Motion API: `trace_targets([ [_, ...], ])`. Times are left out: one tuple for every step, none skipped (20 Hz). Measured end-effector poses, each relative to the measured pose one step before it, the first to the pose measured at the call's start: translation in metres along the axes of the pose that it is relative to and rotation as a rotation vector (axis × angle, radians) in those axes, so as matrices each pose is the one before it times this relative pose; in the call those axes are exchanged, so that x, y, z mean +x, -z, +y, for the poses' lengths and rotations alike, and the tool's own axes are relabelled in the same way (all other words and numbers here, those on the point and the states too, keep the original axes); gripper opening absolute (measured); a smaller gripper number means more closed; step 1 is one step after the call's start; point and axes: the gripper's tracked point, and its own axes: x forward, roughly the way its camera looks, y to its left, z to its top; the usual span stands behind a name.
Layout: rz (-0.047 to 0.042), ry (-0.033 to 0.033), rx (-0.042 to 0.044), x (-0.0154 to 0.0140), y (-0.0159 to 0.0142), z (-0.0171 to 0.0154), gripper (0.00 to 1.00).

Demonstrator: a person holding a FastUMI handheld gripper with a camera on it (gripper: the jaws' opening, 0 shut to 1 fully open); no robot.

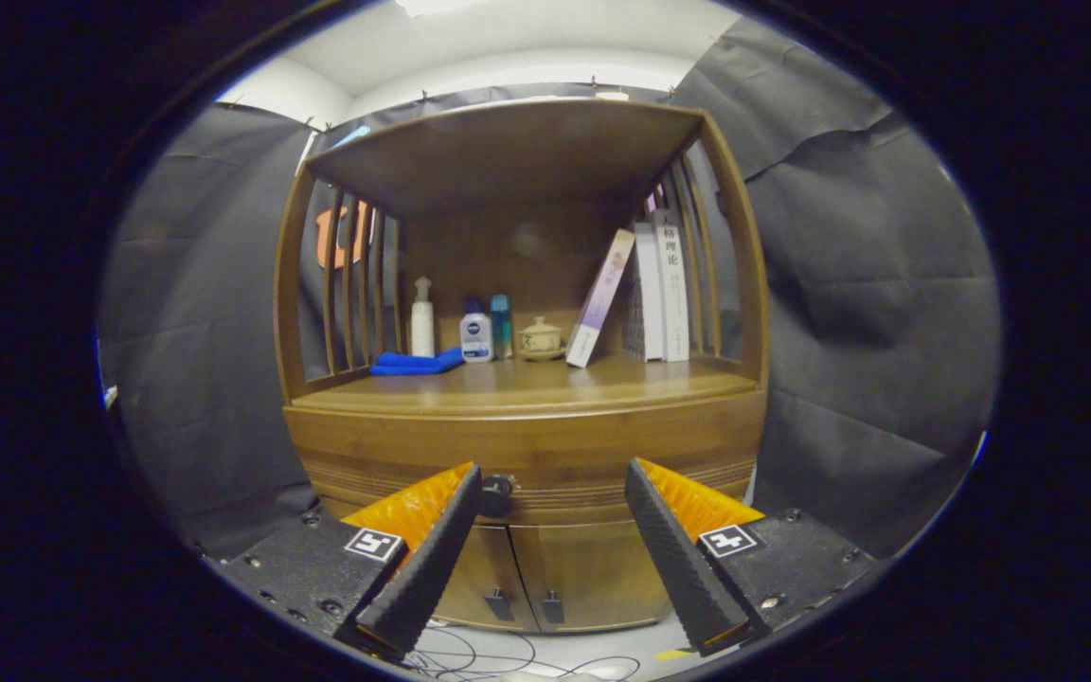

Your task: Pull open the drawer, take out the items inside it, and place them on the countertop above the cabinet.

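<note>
A wooden cabinet (527, 445) with a slatted open shelf on top is standing ahead of the gripper (553, 474). On its wooden countertop (545, 384) a folded blue cloth (416, 363) is lying at the left, with a white pump bottle (422, 320) just behind it, a small white bottle with a blue cap (476, 332) and a slim teal bottle (501, 325) beside that, then a small beige lidded ceramic pot (540, 338). A pale book (600, 297) is leaning against upright white books (659, 289) at the right. Two lower cabinet doors (527, 578) are sitting closed below, and thin cables (498, 658) are trailing on the floor.

The drawer front (545, 469) is sitting closed under the countertop. Its dark round knob (496, 491) is showing just beside the left fingertip (465, 483), inside the gap. The fingers are standing wide apart, gripping nothing.
</note>
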Motion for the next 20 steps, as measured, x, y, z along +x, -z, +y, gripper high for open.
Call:
trace_targets([
  [0.01071,-0.00095,-0.00306,0.00858,0.00720,0.00269,0.99],
  [0.00012,-0.00202,0.00017,0.00968,0.00410,0.00434,0.99],
  [0.00796,-0.00176,-0.00385,0.00888,0.00634,0.00456,0.99],
  [0.00486,-0.00472,-0.00925,0.00867,0.00480,0.00544,0.99],
  [0.00964,0.00457,-0.01215,0.00854,0.00569,0.00365,0.99],
  [0.01567,-0.00069,-0.00868,0.00677,0.00563,0.00360,0.99],
  [0.00070,-0.00360,-0.00047,0.00845,0.00297,0.00525,0.99],
  [0.00753,0.00027,0.00376,0.00582,0.00371,0.00264,0.99],
  [0.00884,0.00031,0.00326,0.00633,0.00316,0.00173,0.99],
  [0.00832,0.00430,0.00429,0.00581,0.00238,0.00104,0.99],
  [0.00514,-0.00310,0.00785,0.00557,0.00154,0.00335,0.99],
  [0.00135,-0.00238,0.00163,0.00552,0.00060,0.00222,0.99],
  [0.00023,0.00081,-0.00562,0.00509,0.00049,0.00104,0.99],
  [0.00832,0.00626,-0.01055,0.00348,0.00206,0.00128,0.96],
  [0.00794,0.00162,-0.00441,0.00294,0.00288,0.00137,0.93],
  [-0.00088,-0.01066,-0.00094,0.00279,0.00068,0.00376,0.89],
  [-0.00036,0.00794,-0.00326,0.00262,0.00062,-0.00154,0.87],
  [0.00121,0.01217,0.00053,0.00230,0.00121,-0.00204,0.81],
  [-0.00609,0.01340,0.00873,0.00054,-0.00013,-0.00146,0.76],
  [-0.00122,0.00984,0.01211,0.00074,-0.00195,0.00004,0.70],
])
